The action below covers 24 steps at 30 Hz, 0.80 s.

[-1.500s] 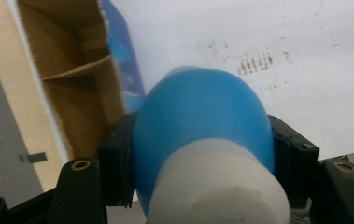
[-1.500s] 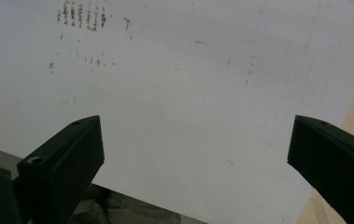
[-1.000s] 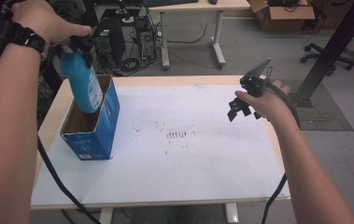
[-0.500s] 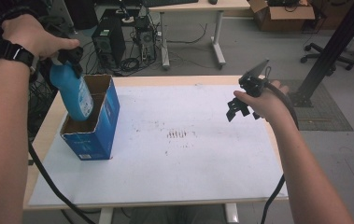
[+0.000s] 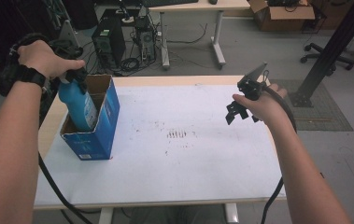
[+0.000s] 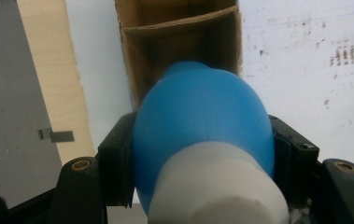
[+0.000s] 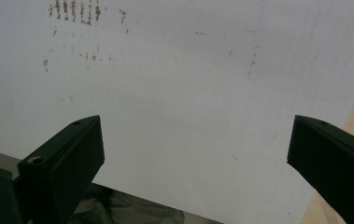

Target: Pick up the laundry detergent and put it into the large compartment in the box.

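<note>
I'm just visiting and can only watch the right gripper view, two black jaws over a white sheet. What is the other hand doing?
Observer: The left gripper is shut on a blue bottle, clamped near its top.
Operator: Where is the bottle going?
Observer: Its lower end is already inside an open blue cardboard box at the table's left side.
Operator: Anything else in that box?
Observer: The left gripper view shows a cardboard divider across it; the bottle is in the compartment nearer the person.
Operator: And my gripper?
Observer: The right gripper is held above the table's right part, open and holding nothing.
</note>
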Each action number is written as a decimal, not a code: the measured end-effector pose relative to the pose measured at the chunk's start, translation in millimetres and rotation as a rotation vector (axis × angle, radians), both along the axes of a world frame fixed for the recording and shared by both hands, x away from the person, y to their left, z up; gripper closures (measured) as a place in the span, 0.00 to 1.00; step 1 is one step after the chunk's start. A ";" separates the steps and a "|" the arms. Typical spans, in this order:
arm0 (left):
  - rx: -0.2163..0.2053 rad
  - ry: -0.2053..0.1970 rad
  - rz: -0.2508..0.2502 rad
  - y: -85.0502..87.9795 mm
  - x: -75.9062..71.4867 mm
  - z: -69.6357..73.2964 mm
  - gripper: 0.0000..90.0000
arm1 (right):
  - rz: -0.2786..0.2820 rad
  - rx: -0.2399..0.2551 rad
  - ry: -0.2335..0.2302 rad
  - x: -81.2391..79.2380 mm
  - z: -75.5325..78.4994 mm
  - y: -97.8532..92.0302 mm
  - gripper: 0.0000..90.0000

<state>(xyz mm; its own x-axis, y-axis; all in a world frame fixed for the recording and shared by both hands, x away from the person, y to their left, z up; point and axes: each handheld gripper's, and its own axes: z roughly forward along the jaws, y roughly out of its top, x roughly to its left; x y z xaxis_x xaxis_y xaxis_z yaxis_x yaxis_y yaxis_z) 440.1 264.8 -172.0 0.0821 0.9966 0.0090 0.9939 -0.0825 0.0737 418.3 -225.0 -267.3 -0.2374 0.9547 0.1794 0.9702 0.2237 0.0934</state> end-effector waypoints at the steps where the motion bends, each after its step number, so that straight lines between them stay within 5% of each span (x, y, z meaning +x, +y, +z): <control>1: 0.001 0.004 -0.001 0.5 0.1 -2.7 0.41 | 0.000 -0.002 0.002 0.0 -0.7 0.5 0.04; 24: -0.015 0.071 -0.017 2.8 2.9 -74.6 0.41 | 0.017 -0.007 0.019 0.1 -13.5 6.8 0.04</control>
